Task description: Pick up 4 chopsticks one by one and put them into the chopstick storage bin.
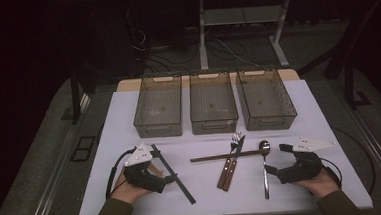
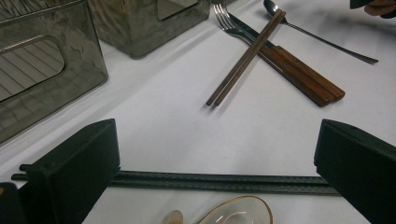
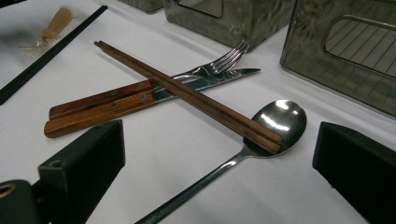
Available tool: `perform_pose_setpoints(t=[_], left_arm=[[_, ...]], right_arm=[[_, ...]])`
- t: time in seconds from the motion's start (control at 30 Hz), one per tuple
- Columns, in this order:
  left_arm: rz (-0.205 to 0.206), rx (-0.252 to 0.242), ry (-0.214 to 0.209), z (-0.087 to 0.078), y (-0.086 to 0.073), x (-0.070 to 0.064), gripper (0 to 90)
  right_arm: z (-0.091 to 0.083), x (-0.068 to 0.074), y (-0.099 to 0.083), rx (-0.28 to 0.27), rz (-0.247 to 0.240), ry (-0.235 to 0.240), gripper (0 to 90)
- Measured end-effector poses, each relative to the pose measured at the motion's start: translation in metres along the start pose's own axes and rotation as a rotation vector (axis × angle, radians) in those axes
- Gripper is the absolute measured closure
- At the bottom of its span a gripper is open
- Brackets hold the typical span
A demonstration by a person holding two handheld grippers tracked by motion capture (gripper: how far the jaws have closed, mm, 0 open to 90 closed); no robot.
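High view: left gripper rests beside black chopsticks; its jaw gap is hard to judge here. Right gripper sits next to the spoon. White table, three grey bins, dark room beyond.

Left gripper view: jaws wide apart, holding nothing; the black chopsticks lie across between them, ends hidden. A clear spoon is cut off below.

Right gripper view: jaws wide, empty; brown chopsticks rest on the spoon's bowl, crossing fork and knife.

Lab: floor cables (dark surroundings)
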State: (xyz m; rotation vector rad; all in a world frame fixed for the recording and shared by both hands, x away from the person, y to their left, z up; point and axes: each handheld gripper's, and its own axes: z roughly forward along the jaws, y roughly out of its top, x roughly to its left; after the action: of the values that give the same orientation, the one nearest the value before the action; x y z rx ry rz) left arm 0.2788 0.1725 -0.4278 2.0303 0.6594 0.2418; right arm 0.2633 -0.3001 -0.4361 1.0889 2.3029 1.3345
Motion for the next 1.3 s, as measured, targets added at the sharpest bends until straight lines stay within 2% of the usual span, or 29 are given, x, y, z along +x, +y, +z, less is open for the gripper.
perform_pose_setpoints(t=[0.2, 0.27, 0.33, 0.4, 0.47, 0.5, 0.77, 0.97, 1.07, 1.3], left_arm=[[-0.006, 0.006, 0.001, 0.001, 0.000, 0.001, 0.0], [-0.005, 0.010, 0.002, 0.001, 0.001, 0.000, 0.0], [-0.008, 0.006, 0.003, 0.001, 0.000, -0.001, 0.0], [0.001, 0.011, 0.006, -0.001, 0.000, -0.001, 0.0], [0.000, 0.004, 0.006, -0.001, -0.001, -0.002, 0.0], [-0.003, 0.002, 0.006, -0.001, -0.001, -0.002, 0.0], [-0.008, 0.007, 0.006, 0.000, -0.001, 0.000, 0.0], [0.000, 0.011, 0.005, 0.001, -0.001, -0.001, 0.0], [-0.001, 0.012, 0.003, 0.001, -0.001, -0.001, 0.0], [-0.002, 0.016, 0.000, 0.002, -0.001, -0.001, 0.0]], right_arm=[[0.000, -0.002, 0.003, 0.029, 0.005, 0.003, 2.2], [-0.001, -0.003, 0.004, 0.038, 0.001, 0.008, 7.1], [-0.003, -0.004, 0.005, 0.044, 0.007, 0.009, 7.5], [-0.005, -0.004, 0.007, 0.044, 0.006, 0.000, 17.4], [-0.005, -0.004, 0.009, 0.050, 0.012, -0.005, 18.5], [-0.005, -0.005, 0.010, 0.056, 0.011, -0.006, 23.2], [-0.001, -0.011, 0.016, 0.082, 0.049, -0.010, 41.4], [0.008, -0.015, 0.024, 0.117, 0.040, -0.010, 51.7], [0.013, -0.016, 0.028, 0.121, 0.030, -0.029, 60.2], [0.023, -0.022, 0.035, 0.122, 0.025, -0.033, 78.2]])
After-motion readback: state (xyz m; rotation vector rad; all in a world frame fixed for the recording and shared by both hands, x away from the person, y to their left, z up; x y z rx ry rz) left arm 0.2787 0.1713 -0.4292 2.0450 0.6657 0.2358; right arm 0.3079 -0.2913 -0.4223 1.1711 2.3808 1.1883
